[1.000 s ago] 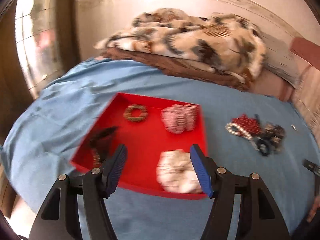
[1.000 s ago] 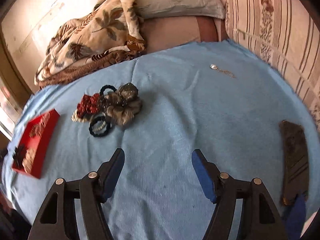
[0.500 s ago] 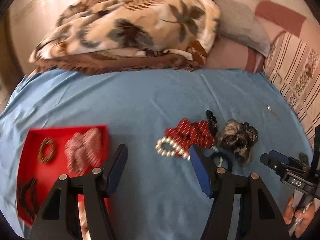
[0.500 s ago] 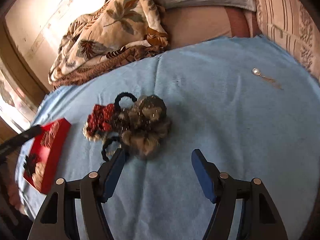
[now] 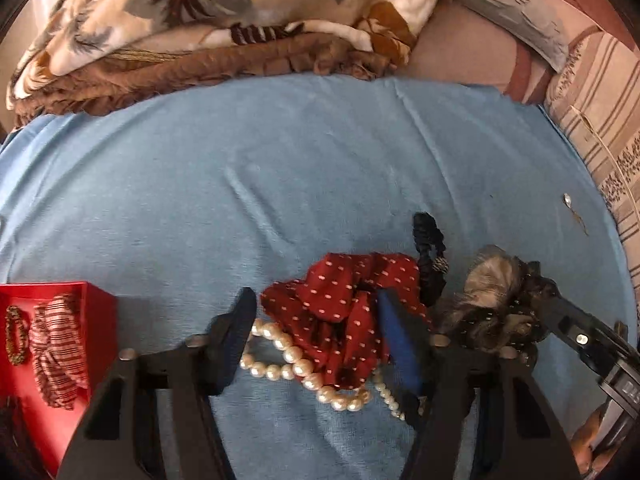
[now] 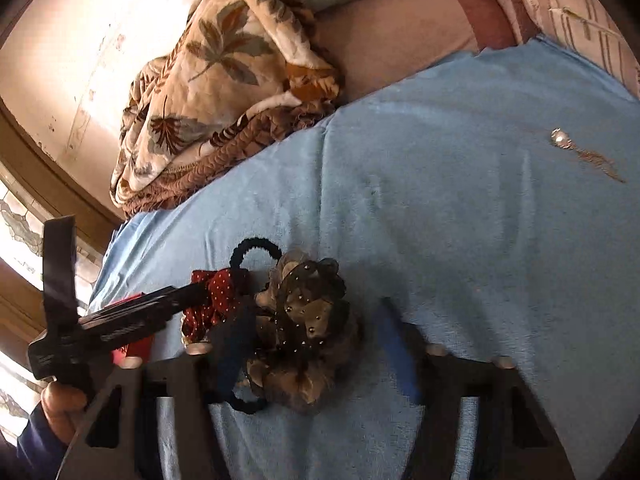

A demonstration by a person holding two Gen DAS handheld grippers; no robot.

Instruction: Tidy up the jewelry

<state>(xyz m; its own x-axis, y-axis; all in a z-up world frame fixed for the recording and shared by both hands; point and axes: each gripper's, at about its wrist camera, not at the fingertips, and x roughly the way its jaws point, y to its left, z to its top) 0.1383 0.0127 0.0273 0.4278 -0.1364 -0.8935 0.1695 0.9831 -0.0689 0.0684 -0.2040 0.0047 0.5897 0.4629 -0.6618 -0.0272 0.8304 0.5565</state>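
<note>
1. Left tool: jaws closing, red scrunchie and pearls between them; pad contact is unclear.
2. Right tool: jaws closing around the grey scrunchie just beside the red scrunchie; grip unclear.
3. Red tray, cut off at the frame edge, lies left of the red scrunchie.
4. Pendant lies well beyond the red scrunchie, on the bed.

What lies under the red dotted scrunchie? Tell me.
A pearl string runs out from beneath the red scrunchie onto the blue cloth. How far the pearls continue underneath is covered.
</note>
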